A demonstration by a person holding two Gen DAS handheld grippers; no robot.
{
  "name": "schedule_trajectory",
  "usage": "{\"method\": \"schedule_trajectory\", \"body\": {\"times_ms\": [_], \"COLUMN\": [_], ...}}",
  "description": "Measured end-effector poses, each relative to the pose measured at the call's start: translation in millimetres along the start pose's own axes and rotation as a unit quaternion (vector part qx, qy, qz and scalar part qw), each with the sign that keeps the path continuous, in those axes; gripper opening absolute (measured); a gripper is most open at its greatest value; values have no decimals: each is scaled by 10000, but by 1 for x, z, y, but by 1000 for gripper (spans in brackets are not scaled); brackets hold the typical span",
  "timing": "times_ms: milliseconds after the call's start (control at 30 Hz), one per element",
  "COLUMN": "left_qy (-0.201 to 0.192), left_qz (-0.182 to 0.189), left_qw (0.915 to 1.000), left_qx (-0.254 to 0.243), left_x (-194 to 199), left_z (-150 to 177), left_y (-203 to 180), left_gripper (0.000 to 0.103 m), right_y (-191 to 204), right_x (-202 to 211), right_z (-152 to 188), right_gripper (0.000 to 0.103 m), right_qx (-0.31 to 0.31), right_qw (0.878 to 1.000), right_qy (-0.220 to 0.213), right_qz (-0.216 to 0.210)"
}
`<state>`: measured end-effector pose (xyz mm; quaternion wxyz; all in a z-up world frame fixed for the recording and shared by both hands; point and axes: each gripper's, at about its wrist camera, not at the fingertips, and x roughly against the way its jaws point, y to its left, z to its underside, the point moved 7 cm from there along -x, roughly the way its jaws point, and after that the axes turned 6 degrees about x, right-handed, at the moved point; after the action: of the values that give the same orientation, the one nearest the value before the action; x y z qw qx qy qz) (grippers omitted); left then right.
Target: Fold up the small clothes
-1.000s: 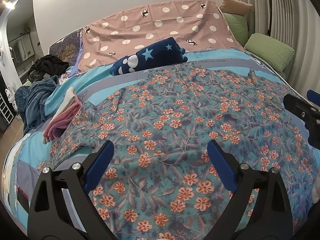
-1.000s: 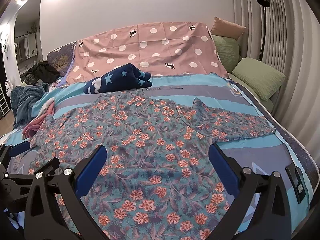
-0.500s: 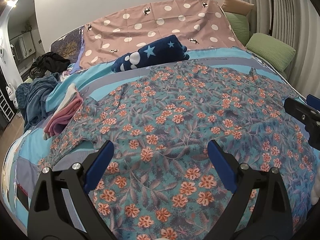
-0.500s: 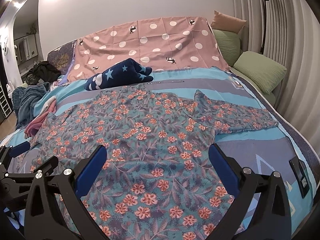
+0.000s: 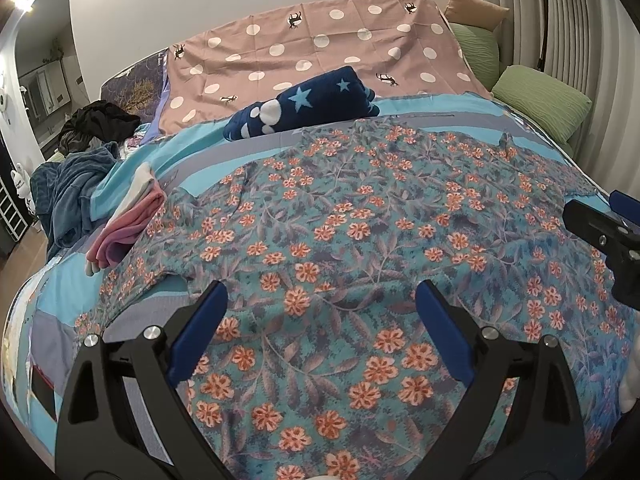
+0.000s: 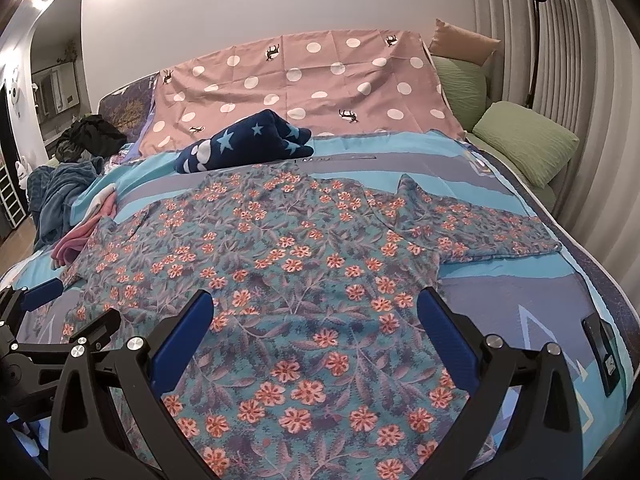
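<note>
A teal long-sleeved top with orange flowers (image 5: 360, 232) lies spread flat on the bed, front hem toward me, sleeves out to both sides. It also shows in the right wrist view (image 6: 304, 264). My left gripper (image 5: 320, 332) is open and empty, hovering over the lower left part of the top. My right gripper (image 6: 316, 332) is open and empty over the lower right part, near the hem. The right gripper shows at the right edge of the left wrist view (image 5: 604, 232); the left gripper shows at the left edge of the right wrist view (image 6: 60, 328).
A folded pink and white garment (image 5: 128, 220) lies left of the top. A rolled navy star blanket (image 5: 304, 108) sits behind it, before a pink polka-dot sheet (image 5: 312, 52). Blue and dark clothes are piled at far left (image 5: 68, 192). Green pillows (image 6: 524, 144) and a dark remote (image 6: 604, 356) are at right.
Both grippers have drifted slightly forward and lower over the top, which looks a little nearer. The garment has not moved and both grippers stay open.
</note>
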<state>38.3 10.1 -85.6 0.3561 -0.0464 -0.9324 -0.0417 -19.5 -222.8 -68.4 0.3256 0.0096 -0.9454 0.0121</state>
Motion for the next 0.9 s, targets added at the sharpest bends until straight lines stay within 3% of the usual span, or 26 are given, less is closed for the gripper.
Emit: {"method": "schedule_trajectory", "body": {"times_ms": [667,800,900], "left_qy": [34,55,256], "left_qz": [73,167,203], "left_qw": [9998,9978,9880], "left_qx": [178,639,1510], "left_x": [-2,-6,-16], "left_z": [7,6,11], "left_y": [13,38,83], "left_gripper": [96,95,86], "right_y": [13,13,13], "right_x": [-6,-10,-14], "right_z": [3,4,4], "right_gripper": [102,102,102], "right_qx": [137,138,134], "right_qw": [9997,9996,9994], "right_qy": [186,247,317], "right_qz": [51,48,60]}}
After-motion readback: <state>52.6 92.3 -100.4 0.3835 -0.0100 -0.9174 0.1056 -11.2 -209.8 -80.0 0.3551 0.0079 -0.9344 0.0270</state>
